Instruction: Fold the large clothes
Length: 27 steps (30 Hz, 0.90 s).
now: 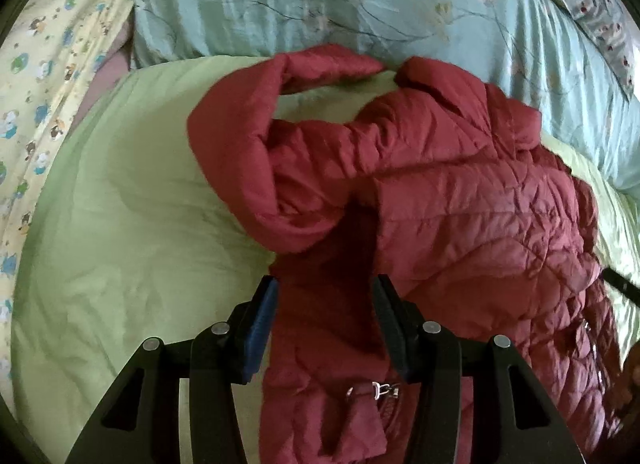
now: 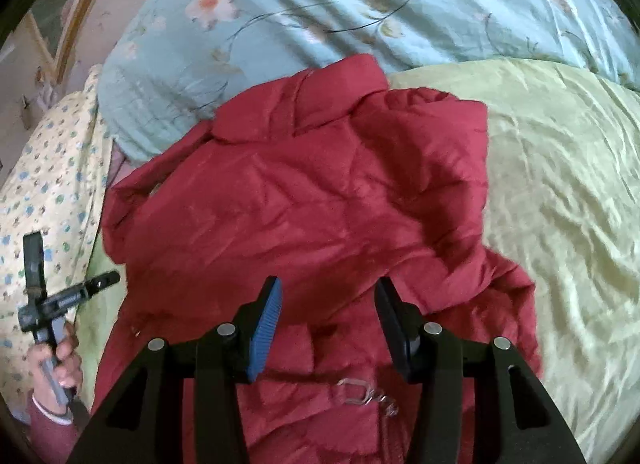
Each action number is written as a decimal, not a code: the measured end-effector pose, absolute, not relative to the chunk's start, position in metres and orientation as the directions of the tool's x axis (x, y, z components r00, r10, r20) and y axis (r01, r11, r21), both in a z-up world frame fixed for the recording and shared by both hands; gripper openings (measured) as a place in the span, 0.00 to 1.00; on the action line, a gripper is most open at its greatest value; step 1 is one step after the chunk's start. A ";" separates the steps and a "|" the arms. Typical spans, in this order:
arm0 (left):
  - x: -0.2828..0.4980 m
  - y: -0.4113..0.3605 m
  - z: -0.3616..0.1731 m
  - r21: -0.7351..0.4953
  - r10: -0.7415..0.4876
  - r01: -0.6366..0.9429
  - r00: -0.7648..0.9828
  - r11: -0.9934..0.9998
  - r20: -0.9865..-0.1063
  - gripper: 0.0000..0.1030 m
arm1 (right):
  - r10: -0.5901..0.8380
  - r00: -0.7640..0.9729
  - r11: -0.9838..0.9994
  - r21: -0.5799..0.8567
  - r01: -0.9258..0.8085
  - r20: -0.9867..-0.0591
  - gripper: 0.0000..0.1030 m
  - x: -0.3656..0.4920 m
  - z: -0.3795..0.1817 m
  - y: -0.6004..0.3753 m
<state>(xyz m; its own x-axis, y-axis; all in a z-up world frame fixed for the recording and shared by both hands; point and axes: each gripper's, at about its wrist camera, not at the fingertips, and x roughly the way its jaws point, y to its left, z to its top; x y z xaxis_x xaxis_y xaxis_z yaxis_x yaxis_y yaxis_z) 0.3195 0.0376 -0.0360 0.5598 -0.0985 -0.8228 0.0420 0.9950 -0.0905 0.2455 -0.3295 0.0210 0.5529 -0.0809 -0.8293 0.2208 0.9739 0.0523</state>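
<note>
Jacket [image 1: 460,199], red and quilted, lies directly under and ahead of both grippers on a pale green sheet [image 1: 120,223].

Left gripper [image 1: 325,288]: jaws wide apart, holding nothing; red fabric shows between the fingers, but contact cannot be judged. Right gripper [image 2: 329,288]: jaws likewise wide, empty, poised over the lower middle of the jacket. A metal buckle [image 2: 354,392] on a strap sits just below the right gripper's fingers.

Progress, as a judgement: early to middle. Ahead of the left gripper, one sleeve [image 1: 256,135] is bent in a loop and lies partly off the body, not flat. From the right gripper, the collar [image 2: 320,103] is at the far end, and one side appears turned in over the body with a bulky ridge on the right. No compact, squared bundle yet; sleeve tucking and the final cross-fold look still to do.

Edges and room: open sheet to the left of the left gripper and to the right of the right gripper. Beyond the collar a blue flowered quilt [image 2: 360,3] touches the jacket, limiting forward room. A yellow patterned cloth [image 1: 48,83] bounds the far left.
</note>
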 end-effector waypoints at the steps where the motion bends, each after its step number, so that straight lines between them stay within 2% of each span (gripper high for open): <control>1: 0.318 0.040 -0.034 -0.087 -0.093 0.037 0.566 0.996 -0.819 0.49 | -0.077 0.553 0.975 0.055 0.217 -0.829 0.49 0.244 0.020 -0.327; 10: 0.328 0.043 -0.003 0.000 -0.009 0.014 0.618 1.000 -0.787 0.49 | -0.017 0.565 0.981 0.096 0.171 -0.825 0.50 0.231 0.022 -0.309; 18: 0.373 0.015 0.008 0.180 0.128 0.021 0.622 0.983 -0.773 0.50 | 0.017 0.562 0.982 0.121 0.148 -0.827 0.51 0.225 0.022 -0.302; 20: 0.386 0.005 0.007 0.219 0.153 0.030 0.621 0.975 -0.768 0.53 | 0.024 0.561 0.982 0.125 0.143 -0.827 0.51 0.223 0.022 -0.300; 27: 0.452 -0.034 -0.017 0.391 0.323 -0.016 0.594 0.920 -0.737 0.55 | 0.053 0.558 0.979 0.153 0.135 -0.828 0.51 0.216 0.019 -0.296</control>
<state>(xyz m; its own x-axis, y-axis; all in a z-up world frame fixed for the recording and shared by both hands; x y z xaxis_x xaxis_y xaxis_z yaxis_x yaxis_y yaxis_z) 0.4520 -0.0336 -0.0168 0.5938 0.3231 -0.7369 -0.0160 0.9204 0.3906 0.2161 -0.2960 0.0191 0.5581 0.0527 -0.8281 0.1348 0.9790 0.1532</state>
